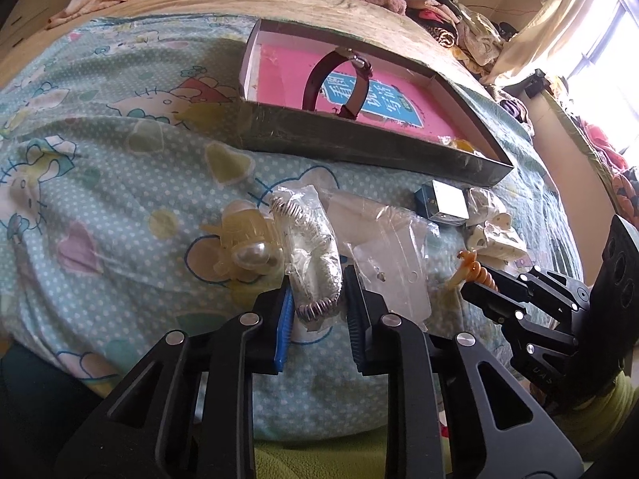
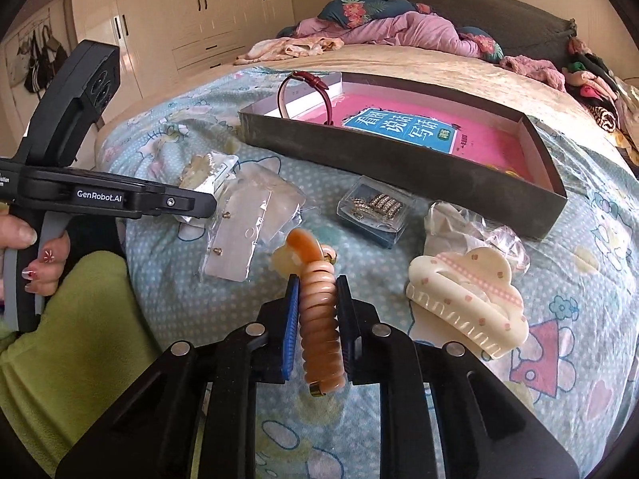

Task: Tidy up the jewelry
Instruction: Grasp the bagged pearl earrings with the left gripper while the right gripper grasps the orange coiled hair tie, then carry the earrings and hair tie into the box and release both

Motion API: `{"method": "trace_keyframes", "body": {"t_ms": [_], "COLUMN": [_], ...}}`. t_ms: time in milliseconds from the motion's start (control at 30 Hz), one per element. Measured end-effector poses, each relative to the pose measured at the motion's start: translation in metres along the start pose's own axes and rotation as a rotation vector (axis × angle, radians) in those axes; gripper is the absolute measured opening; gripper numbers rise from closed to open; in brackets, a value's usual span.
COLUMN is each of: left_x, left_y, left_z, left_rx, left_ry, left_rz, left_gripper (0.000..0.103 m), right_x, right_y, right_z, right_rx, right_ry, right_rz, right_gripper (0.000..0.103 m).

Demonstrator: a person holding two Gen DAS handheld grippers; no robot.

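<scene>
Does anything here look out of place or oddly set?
Mostly the red watch: it stands on edge at one end of the box, its strap looping above the rim. The other pieces lie scattered on the bedspread.

Black tool (image 2: 317,327), blue-ribbed pads (image 2: 291,327), green sleeve (image 2: 80,319), painted nails.

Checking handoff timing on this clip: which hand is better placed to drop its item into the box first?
Right, probably. The right tongs are shut on the orange coil hair tie, squarely held, with open bedding up to the box. The left tongs pinch only one end of the bagged silver coil bracelet, a looser hold.
</scene>
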State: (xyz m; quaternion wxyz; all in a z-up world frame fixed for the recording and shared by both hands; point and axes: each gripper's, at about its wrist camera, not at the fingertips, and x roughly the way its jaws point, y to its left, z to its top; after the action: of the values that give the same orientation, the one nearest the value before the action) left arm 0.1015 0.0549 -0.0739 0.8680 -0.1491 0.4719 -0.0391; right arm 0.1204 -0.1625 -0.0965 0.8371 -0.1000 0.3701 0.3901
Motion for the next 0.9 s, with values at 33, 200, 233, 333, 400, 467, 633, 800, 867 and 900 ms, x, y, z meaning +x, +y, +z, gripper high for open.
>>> {"method": "trace_keyframes", "body": {"t_ms": [33, 200, 233, 333, 400, 467, 633, 800, 867, 900], "left_x": [-0.004, -0.027, -0.029, -0.036, -0.038, -0.038, -0.038, -0.034, -0.032, -0.03], "left_y": [0.0, -0.002, -0.003, -0.006, -0.009, -0.013, -0.024, -0.035, -0.036, -0.035], "left_z": [0.001, 0.007, 0.009, 0.013, 0.016, 0.02, 0.031, 0.043, 0.048, 0.051], "left_rx": [0.002, 0.011, 0.013, 0.019, 0.023, 0.031, 0.058, 0.094, 0.096, 0.092], "left_ry": [-0.011, -0.074, -0.083, -0.106, -0.116, -0.125, -0.137, -0.151, -0.159, -0.158], "left_rz": [-0.002, -0.002, -0.001, 0.001, 0.001, 0.004, -0.005, 0.004, 0.014, 0.018], "left_gripper": [0.016, 0.016, 0.016, 0.016, 0.016, 0.016, 0.016, 0.016, 0.016, 0.016], "right_x": [-0.003, -0.019, -0.023, -0.03, -0.035, -0.039, -0.042, -0.046, -0.047, -0.047], "right_y": [-0.001, -0.001, -0.001, 0.0, 0.001, 0.0, -0.006, -0.011, -0.014, -0.014], "right_z": [0.001, 0.01, 0.012, 0.017, 0.02, 0.023, 0.031, 0.037, 0.039, 0.04], "right_rx": [0.003, 0.008, 0.009, 0.002, 0.0, 0.001, 0.006, 0.015, 0.018, 0.019], "right_ry": [-0.008, -0.049, -0.059, -0.081, -0.096, -0.11, -0.126, -0.147, -0.154, -0.156], "right_rz": [0.001, 0.005, 0.005, 0.002, -0.001, -0.007, -0.025, -0.04, -0.044, -0.046], "right_gripper": [0.017, 0.017, 0.017, 0.017, 0.017, 0.017, 0.017, 0.017, 0.017, 0.017]}}
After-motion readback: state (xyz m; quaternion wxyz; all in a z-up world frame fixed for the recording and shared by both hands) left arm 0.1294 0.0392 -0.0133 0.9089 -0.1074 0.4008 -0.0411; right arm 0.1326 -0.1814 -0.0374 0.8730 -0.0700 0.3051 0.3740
